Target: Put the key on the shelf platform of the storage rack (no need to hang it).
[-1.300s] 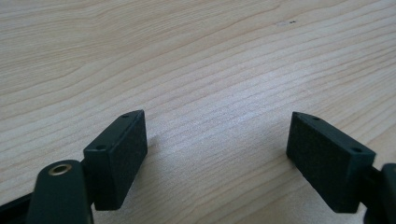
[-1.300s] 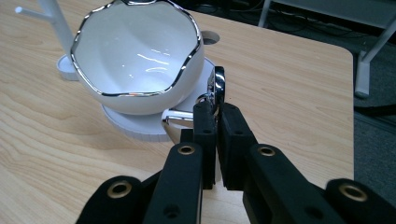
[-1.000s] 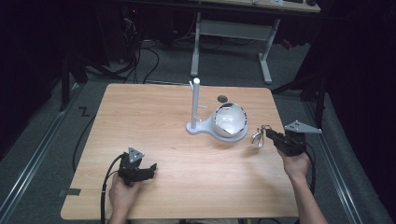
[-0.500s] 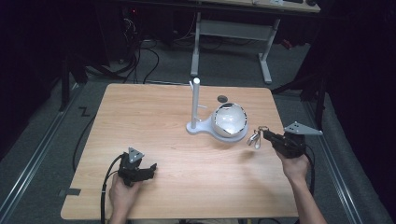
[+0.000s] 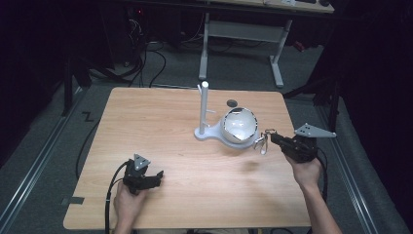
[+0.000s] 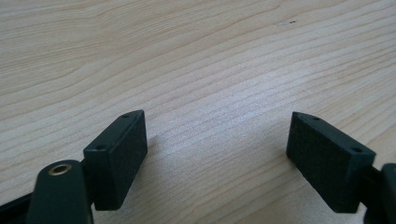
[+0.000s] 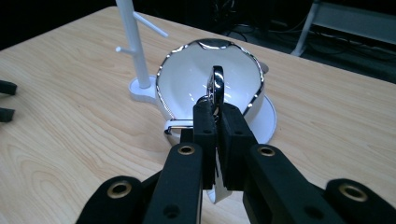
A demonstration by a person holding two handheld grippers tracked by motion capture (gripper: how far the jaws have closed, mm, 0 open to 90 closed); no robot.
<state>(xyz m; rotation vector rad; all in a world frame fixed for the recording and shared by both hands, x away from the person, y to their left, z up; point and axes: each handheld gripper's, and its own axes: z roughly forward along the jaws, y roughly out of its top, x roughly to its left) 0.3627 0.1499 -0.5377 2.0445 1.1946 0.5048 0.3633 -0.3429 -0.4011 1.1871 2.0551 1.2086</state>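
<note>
Holding a small metal keyring point(image 7: 217, 86) clenched between its jaws, the right hand-held gripper point(image 5: 273, 138) hovers above the bench point(image 5: 160, 126), the white stand point(image 5: 204, 109) just ahead. I would approach its pegs slowly, ring upright. The left hand-held gripper point(image 5: 152, 176) rests released.

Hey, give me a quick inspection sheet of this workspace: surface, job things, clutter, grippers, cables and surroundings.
Surface: light wooden table, bare across its left half.
Job's things: shiny metal ring with a small tag, held off the table beside a white bowl-shaped dish on a white stand with an upright peg post.
Clutter: one small dark disc behind the dish.
Grippers: left gripper open, resting low over the wood; right gripper shut on the ring.
Cables: black cable trailing from the left gripper; more on the floor.
Surroundings: dark room, grey floor, white desk frame behind.
</note>
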